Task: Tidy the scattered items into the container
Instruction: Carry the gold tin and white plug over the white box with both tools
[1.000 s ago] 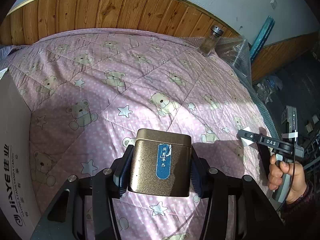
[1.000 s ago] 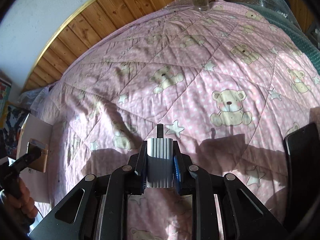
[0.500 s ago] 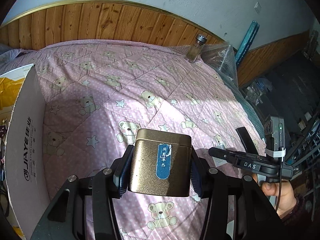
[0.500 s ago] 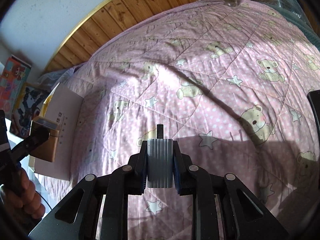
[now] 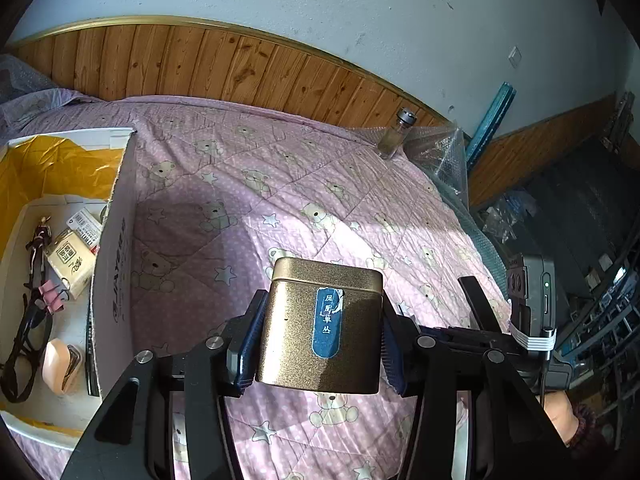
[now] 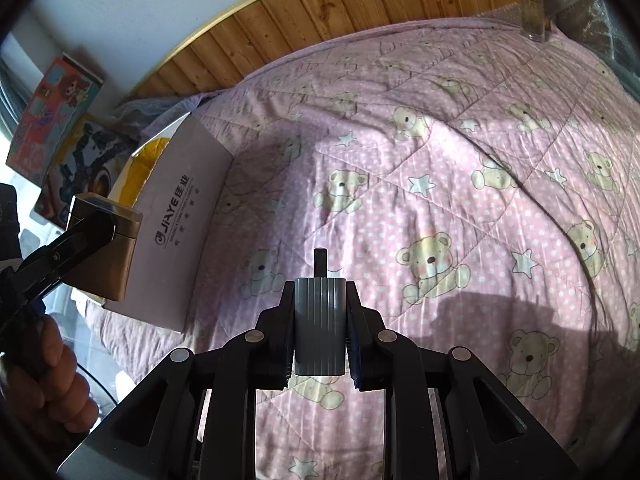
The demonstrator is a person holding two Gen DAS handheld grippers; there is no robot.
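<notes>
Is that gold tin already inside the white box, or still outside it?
Outside. The gold metal tin is clamped in the left tongs above the pink quilt, beside the white cardboard box.

Home bedroom: bear-print quilt (image 5: 312, 184) is covering a bed, wood-panelled wall (image 5: 240, 68) running behind it.
</notes>
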